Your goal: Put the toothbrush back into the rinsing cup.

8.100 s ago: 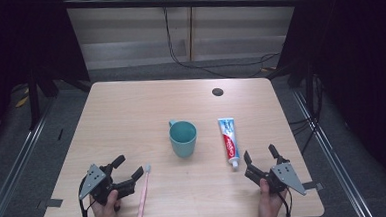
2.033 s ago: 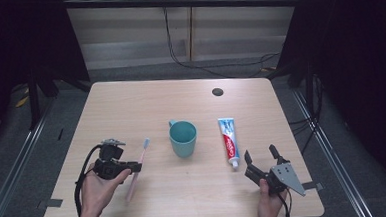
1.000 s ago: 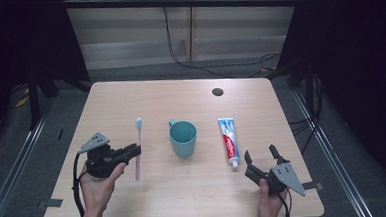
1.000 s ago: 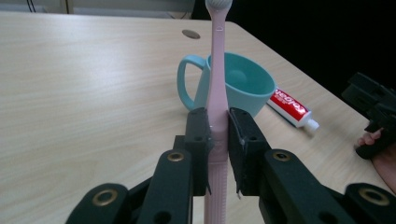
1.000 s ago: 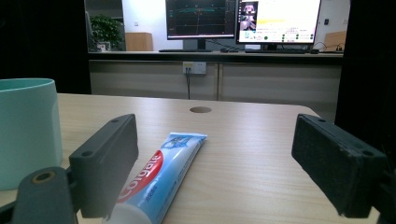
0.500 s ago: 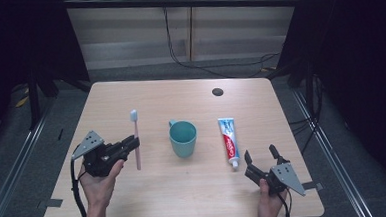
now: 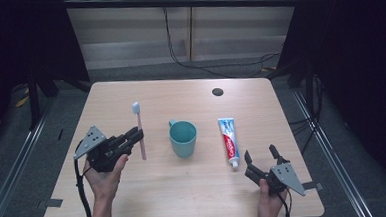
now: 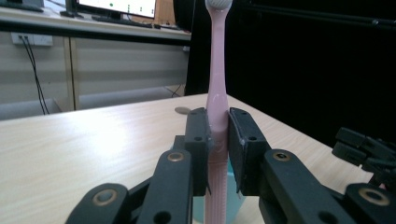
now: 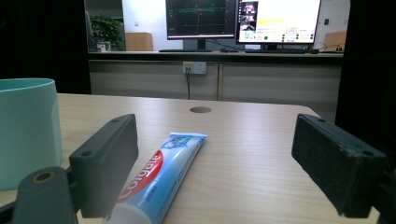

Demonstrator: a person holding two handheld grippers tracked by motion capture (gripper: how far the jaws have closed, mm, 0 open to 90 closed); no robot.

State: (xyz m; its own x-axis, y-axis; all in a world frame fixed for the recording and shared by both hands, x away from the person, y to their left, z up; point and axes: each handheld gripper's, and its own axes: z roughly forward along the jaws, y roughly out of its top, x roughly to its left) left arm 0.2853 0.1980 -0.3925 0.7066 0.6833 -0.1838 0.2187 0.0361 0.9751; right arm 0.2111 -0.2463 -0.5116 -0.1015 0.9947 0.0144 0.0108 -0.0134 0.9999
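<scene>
A pink toothbrush with a white head stands upright, clamped low on its handle by my left gripper, held above the table left of the teal cup. In the left gripper view the toothbrush rises between the jaws of the left gripper, with the cup rim just behind. A toothpaste tube lies flat right of the cup. My right gripper rests open near the front right edge, just short of the tube's cap. The right gripper view shows the tube ahead of the wide-apart jaws of the right gripper, and the cup at left.
A round cable hole sits in the tabletop at the back right. Dark frame posts and cables stand beyond the far edge. Monitors on a counter are in the right gripper view.
My left gripper picked the toothbrush off the front left of the table, raised it and turned it upright, drifting toward the cup. The right gripper has not moved.
</scene>
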